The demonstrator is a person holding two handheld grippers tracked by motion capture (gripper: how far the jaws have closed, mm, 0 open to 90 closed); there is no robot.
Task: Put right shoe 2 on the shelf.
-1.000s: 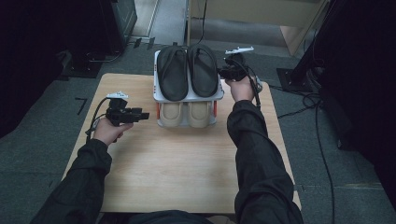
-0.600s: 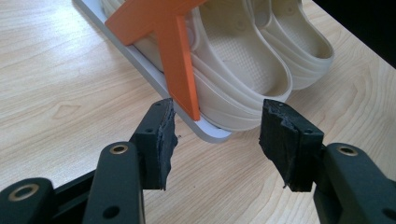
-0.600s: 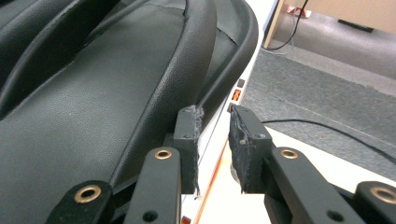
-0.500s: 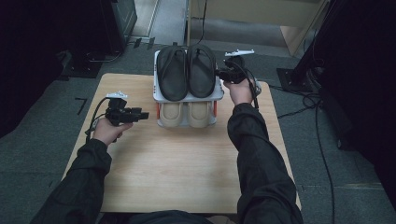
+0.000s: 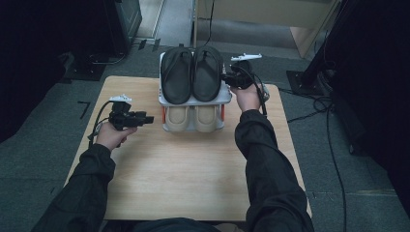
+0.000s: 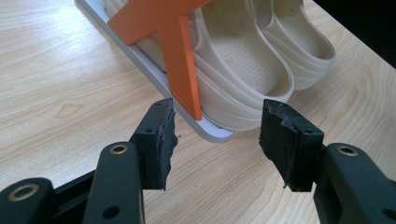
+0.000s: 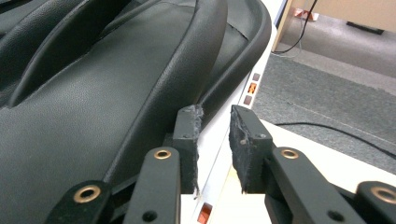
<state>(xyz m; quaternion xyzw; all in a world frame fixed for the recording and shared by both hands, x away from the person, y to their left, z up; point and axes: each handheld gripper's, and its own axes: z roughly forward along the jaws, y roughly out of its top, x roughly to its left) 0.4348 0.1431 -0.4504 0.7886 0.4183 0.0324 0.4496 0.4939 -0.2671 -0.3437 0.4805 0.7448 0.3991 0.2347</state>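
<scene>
a pair of black sandals [image 5: 192, 72] is seen lying side by side on the top shelf of a small white shoe rack [image 5: 193, 101] at the far middle of the wooden table [image 5: 183, 174]; the leather looks smooth and dark, with wide straps. below them, on the lower shelf, a pair of cream sandals [image 5: 192, 116] is held, with an orange bracket [image 6: 180, 60] at the rack's side. the right gripper [image 5: 231, 77] is placed at the right edge of the top shelf, beside the right black sandal; its jaws have just been opening slightly and are parted narrowly around the rack's white rim, with nothing clearly pinched. the left gripper [image 5: 145, 117] is kept released, jaws wide, just left of the rack above the table. compared with a second ago, the right gripper is found a little nearer the black sandal's edge; the left gripper is unchanged.
</scene>
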